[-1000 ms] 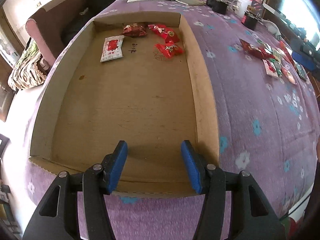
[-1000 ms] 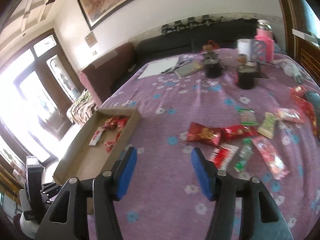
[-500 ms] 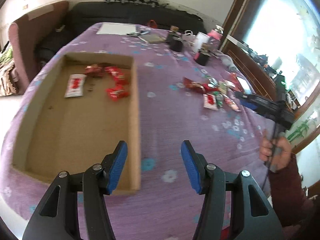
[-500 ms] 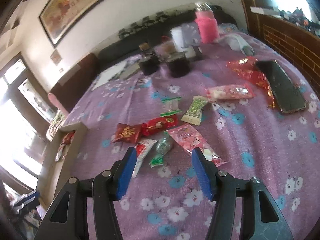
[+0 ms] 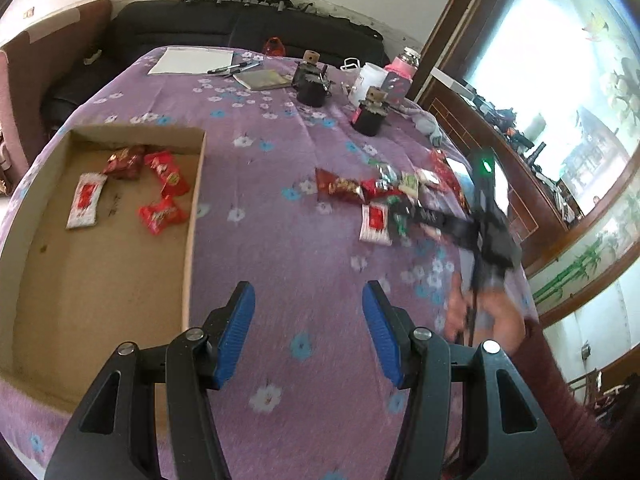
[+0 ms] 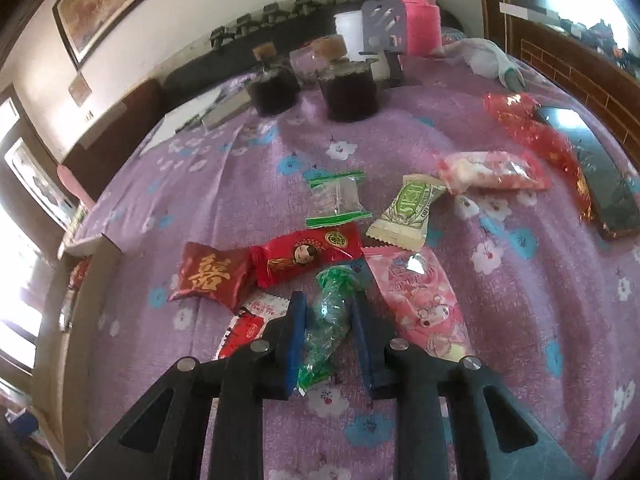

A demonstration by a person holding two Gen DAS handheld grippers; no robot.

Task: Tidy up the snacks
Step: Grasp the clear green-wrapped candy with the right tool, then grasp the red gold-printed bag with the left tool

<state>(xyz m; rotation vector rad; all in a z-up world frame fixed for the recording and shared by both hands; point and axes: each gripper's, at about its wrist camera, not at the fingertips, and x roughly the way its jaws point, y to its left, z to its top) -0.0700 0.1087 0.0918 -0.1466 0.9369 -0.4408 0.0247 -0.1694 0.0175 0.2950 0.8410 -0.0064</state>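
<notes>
My right gripper (image 6: pixel 328 312) is closed around a green wrapped candy (image 6: pixel 330 312) that lies on the purple cloth. Around it lie a dark red packet (image 6: pixel 210 274), a red candy (image 6: pixel 306 254), a red-and-white sachet (image 6: pixel 250 326), a pink packet (image 6: pixel 420 300), a pale green packet (image 6: pixel 406 212) and a clear green-edged wrapper (image 6: pixel 338 200). My left gripper (image 5: pixel 308 324) is open and empty above the cloth, right of the cardboard tray (image 5: pixel 192 216). The tray holds several red snacks (image 5: pixel 164 212) and a white sachet (image 5: pixel 86 204). The right gripper (image 5: pixel 440 220) shows blurred over the snack pile.
Two dark jars (image 6: pixel 352 92) and a pink flask (image 6: pixel 418 12) stand at the back of the table. A phone (image 6: pixel 596 184) and red wrappers (image 6: pixel 532 132) lie at the right. Paper and pens (image 5: pixel 192 60) lie far back. A window ledge runs along the right.
My right gripper has dropped to the snack pile and closed around the green candy. My left gripper has swung right, away from the tray, and stays open.
</notes>
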